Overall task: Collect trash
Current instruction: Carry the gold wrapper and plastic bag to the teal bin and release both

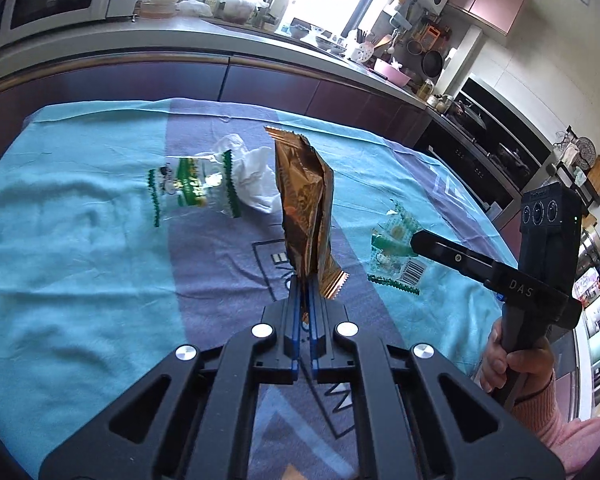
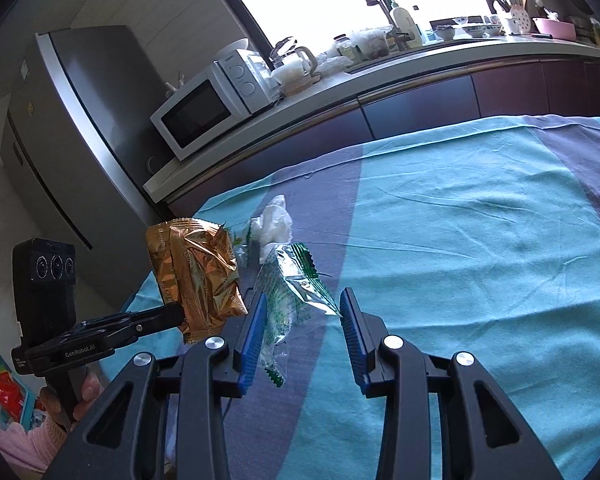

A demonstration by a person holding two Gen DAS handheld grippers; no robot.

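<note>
- Clear wrapper (image 1: 192, 184), far left on the cloth (image 1: 80, 220): thin see-through film with green zigzag ends, lying flat on the soft teal-and-grey weave. Being so flat, it likely gives a claw little to bite, and a pinch could catch the cloth with it.
- Tissue (image 1: 256, 176), just beside it: a white crumpled wad, light and soft; any brush or draught could shift it.
- Gold wrapper (image 1: 306, 216), centre: crinkled metallic foil with a crimped edge, standing up off the surface, held only by its lower end in the clenched left claw (image 1: 305, 280). The foil looks slick and the bite small, so a quick swing could let it slide out.
- Green wrapper (image 2: 296, 292), right: printed clear film with a barcode, lying on the cloth between the blue ribbed pads (image 2: 254, 332) of the right claw (image 2: 300, 308), which stands part open, grasping nothing. Closing too high would likely miss the film or only push it.
</note>
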